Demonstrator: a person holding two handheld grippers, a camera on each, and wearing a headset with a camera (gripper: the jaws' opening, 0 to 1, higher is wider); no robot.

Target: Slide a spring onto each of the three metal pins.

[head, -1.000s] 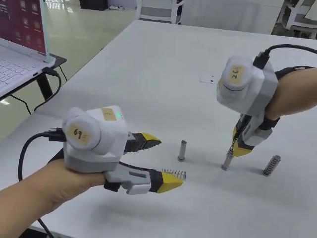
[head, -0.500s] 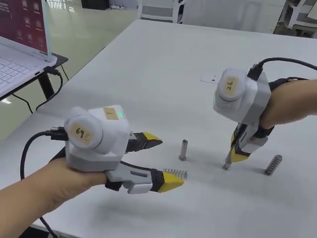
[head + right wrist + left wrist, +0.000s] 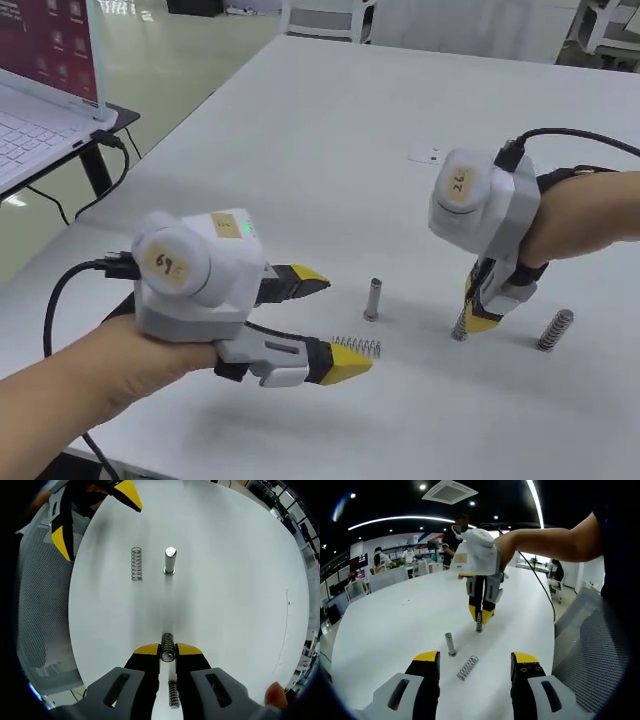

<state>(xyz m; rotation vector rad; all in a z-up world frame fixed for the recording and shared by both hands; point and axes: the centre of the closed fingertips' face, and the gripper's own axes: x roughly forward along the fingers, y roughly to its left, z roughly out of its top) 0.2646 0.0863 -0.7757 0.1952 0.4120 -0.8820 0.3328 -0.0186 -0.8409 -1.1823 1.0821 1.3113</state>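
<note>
Left gripper (image 3: 328,322), marked 69, lay level, fingers apart; right gripper (image 3: 478,320), marked 26, pointed down, spring (image 3: 167,647) clamped between fingers.

Open-plan office or lab, long white table (image 3: 330,130), laptop (image 3: 50,60), ceiling strip light (image 3: 395,519), mesh chair (image 3: 600,650), people (image 3: 409,555) at desks

The white table (image 3: 300,150) carries an upright bare pin (image 3: 373,299), a loose spring (image 3: 357,346) lying near it, a sleeved pin (image 3: 460,325), an outer sleeved pin (image 3: 554,330) and, well behind, a small white tag (image 3: 428,154).
</note>
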